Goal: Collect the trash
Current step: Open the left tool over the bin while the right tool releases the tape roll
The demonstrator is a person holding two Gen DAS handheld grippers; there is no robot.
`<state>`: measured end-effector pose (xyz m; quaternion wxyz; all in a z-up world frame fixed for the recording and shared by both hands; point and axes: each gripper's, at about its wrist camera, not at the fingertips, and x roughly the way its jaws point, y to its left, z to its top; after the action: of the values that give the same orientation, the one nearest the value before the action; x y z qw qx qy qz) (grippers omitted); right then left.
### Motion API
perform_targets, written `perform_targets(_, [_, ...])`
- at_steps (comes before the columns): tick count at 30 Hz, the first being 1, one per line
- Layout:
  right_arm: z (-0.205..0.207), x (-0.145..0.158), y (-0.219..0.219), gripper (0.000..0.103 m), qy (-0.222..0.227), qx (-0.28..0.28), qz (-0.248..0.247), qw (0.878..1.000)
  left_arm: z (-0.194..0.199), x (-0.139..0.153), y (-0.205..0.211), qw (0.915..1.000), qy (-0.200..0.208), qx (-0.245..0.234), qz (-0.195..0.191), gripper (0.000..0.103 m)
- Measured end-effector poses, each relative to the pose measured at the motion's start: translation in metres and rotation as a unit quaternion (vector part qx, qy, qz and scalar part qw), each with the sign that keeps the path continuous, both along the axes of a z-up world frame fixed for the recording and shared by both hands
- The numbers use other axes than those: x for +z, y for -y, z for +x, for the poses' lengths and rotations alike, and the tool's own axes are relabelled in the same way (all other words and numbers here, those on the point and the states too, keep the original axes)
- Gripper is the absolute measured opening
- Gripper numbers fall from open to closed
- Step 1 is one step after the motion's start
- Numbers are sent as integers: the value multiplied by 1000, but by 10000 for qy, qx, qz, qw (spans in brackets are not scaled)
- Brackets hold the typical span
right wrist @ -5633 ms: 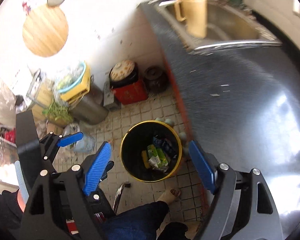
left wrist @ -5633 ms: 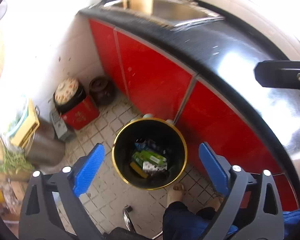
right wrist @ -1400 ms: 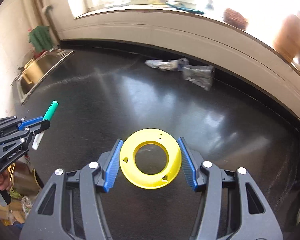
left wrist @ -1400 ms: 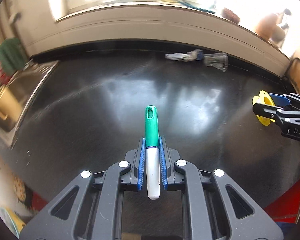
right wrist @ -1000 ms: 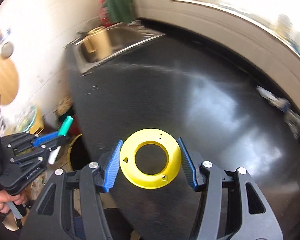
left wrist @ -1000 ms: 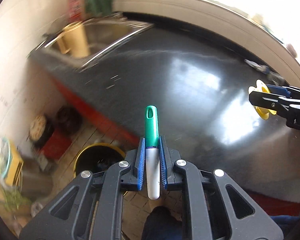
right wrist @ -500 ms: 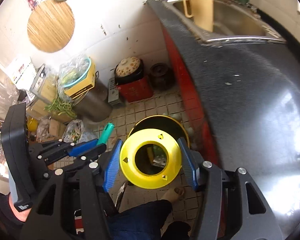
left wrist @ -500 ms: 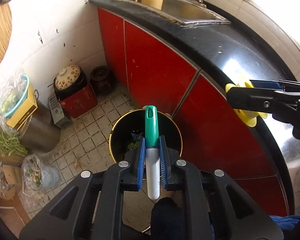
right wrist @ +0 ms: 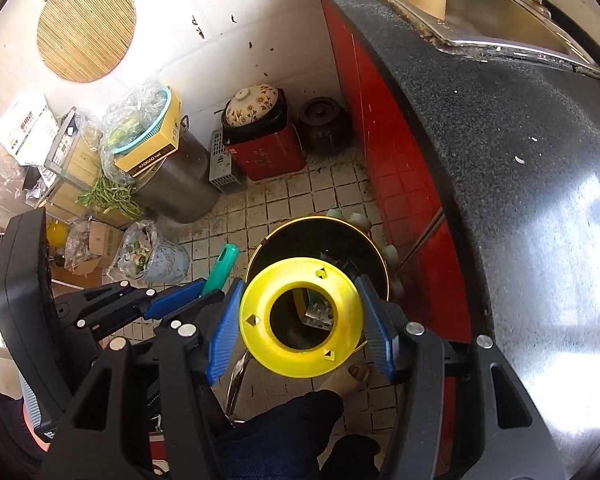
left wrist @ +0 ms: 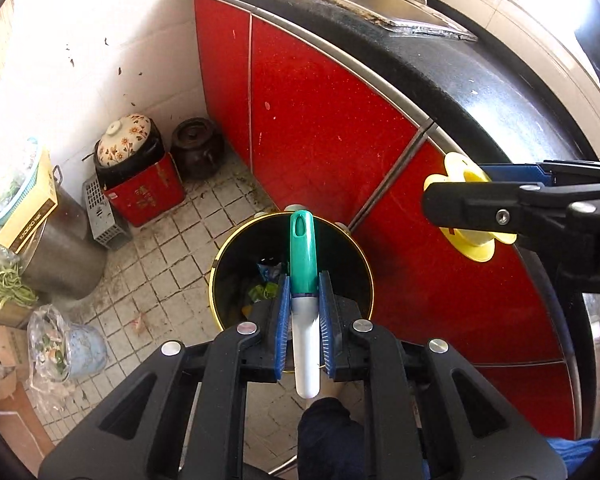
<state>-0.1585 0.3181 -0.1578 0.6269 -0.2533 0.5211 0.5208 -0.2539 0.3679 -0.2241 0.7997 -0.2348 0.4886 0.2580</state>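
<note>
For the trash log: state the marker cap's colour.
Green cap on a white marker; clearest in the left wrist view.

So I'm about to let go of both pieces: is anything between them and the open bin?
Nothing visible. The marker and yellow spool hang over the bin, whose mouth is open, with trash only at the bottom.

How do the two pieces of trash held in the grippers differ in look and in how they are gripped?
The marker is a slim stick, green cap and white barrel; the spool is a wide yellow ring with a hole through it. The left gripper is nearly closed on the marker, whereas the right gripper stands wide around the spool. Both are clamped between blue pads above the black bin.
</note>
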Motion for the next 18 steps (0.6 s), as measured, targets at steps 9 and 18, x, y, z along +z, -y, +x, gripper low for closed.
perform_targets(9, [7,10,-3,75,-38,-1,78,10000,-1,4,-6,9998,129,112,34,67])
perform_targets(18, [41,91,75,91,407,-697,665,9945,19,58,23,9985,205,-177,468,96])
